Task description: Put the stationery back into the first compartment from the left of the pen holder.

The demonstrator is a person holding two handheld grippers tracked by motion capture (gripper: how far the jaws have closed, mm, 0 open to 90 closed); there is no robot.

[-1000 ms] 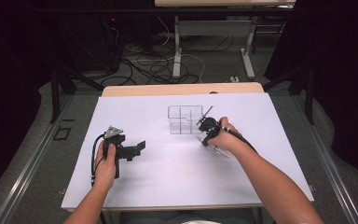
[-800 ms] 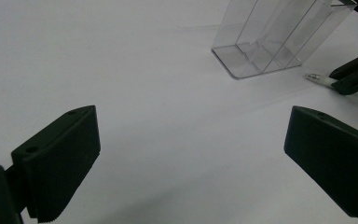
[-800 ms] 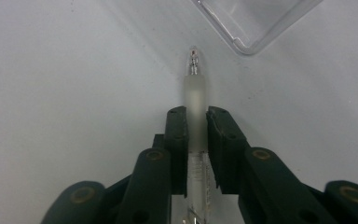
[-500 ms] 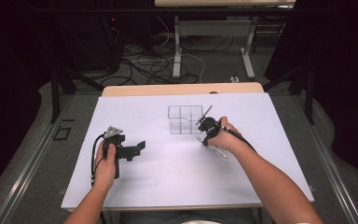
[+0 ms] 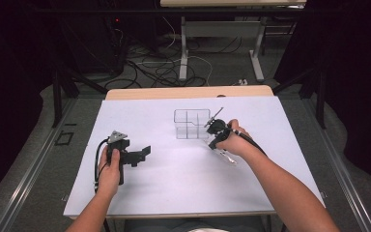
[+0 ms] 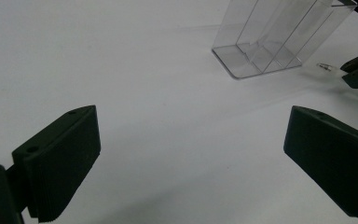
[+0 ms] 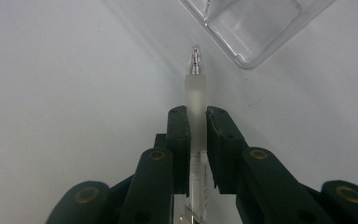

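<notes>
Your right tongs are pinched on a clear pen, the two black jaws pressed against its frosted barrel from either side. In the right gripper view the pen runs straight up between the jaws, and its fine tip points past them toward a corner of the clear divided box, which sits just ahead and a little to the right of the tip, not touching it. From the high view your right hand holds those tongs just beside the right wall of the box, with the pen's back end trailing behind your hand toward you.

Your left tongs are spread wide and grip nothing; bare white table lies between the jaws. In the left gripper view the box stands well ahead and to the right of them, upright on the table, its inner partitions visible. In the high view your left hand holds these tongs low over the table, well apart from the box and from your right hand.
</notes>
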